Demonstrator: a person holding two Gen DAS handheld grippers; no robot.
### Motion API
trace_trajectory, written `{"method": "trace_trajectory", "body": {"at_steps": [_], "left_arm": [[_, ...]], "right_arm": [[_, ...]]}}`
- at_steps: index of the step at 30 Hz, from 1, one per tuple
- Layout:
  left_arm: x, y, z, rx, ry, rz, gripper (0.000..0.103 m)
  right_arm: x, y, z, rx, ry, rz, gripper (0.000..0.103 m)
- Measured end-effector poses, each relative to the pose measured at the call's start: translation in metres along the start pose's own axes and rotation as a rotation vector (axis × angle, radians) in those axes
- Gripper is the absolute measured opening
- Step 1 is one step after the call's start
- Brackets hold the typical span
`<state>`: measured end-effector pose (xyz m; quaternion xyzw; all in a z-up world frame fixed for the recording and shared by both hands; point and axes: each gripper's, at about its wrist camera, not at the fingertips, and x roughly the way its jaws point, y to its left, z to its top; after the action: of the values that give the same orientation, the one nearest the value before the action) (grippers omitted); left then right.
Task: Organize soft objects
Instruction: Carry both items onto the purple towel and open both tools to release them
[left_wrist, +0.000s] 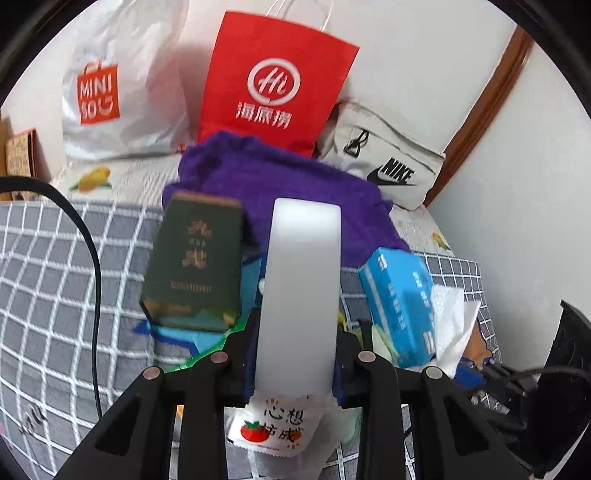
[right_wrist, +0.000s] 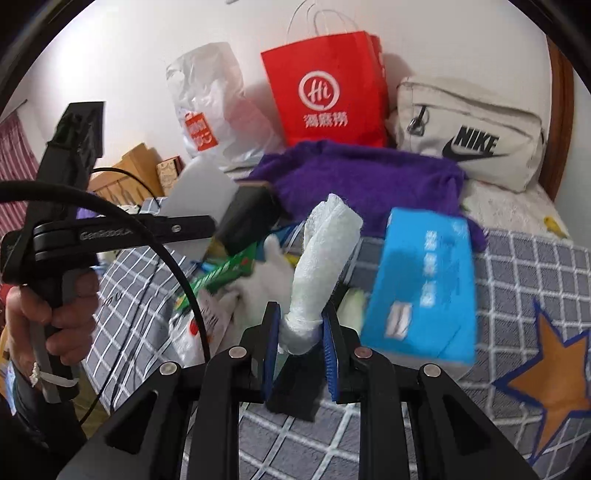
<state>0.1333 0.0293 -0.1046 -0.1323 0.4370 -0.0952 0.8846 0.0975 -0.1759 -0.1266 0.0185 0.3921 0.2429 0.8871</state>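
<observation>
Three bags stand along the far wall: one white plastic bag (left_wrist: 110, 96), one red paper bag (left_wrist: 273, 81), one beige pouch (left_wrist: 384, 162). One purple towel (left_wrist: 295, 184) lies on the bed (left_wrist: 55, 258) just near of them. One blue tissue box (left_wrist: 399, 295) lies right of the left claw (left_wrist: 295, 369), one dark green box (left_wrist: 192, 258) left of it.

The left claw is closed on one white packet (left_wrist: 291, 325), which stands upright between its pads, a printed end hanging below.

The right claw (right_wrist: 299, 339) is closed on one rolled white cloth (right_wrist: 321, 254), gripped at its near end; the roll projects up and far. The tissue box sits just right of this claw.
</observation>
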Motion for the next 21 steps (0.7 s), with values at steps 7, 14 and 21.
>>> {"method": "trace_trajectory", "body": {"at_steps": [7, 14, 21], "left_arm": [[-0.008, 0.004, 0.04, 0.081, -0.039, 0.097, 0.029], [0.012, 0.026, 0.088, 0.082, -0.03, 0.126, 0.029], [0.055, 0.042, 0.137, 0.073, 0.006, 0.133, 0.029]], "right_arm": [[-0.001, -0.023, 0.041, 0.003, -0.028, -0.066, 0.022], [0.022, -0.06, 0.092, 0.025, -0.024, -0.106, 0.022], [0.067, -0.098, 0.142, 0.061, 0.01, -0.134, 0.022]]}}
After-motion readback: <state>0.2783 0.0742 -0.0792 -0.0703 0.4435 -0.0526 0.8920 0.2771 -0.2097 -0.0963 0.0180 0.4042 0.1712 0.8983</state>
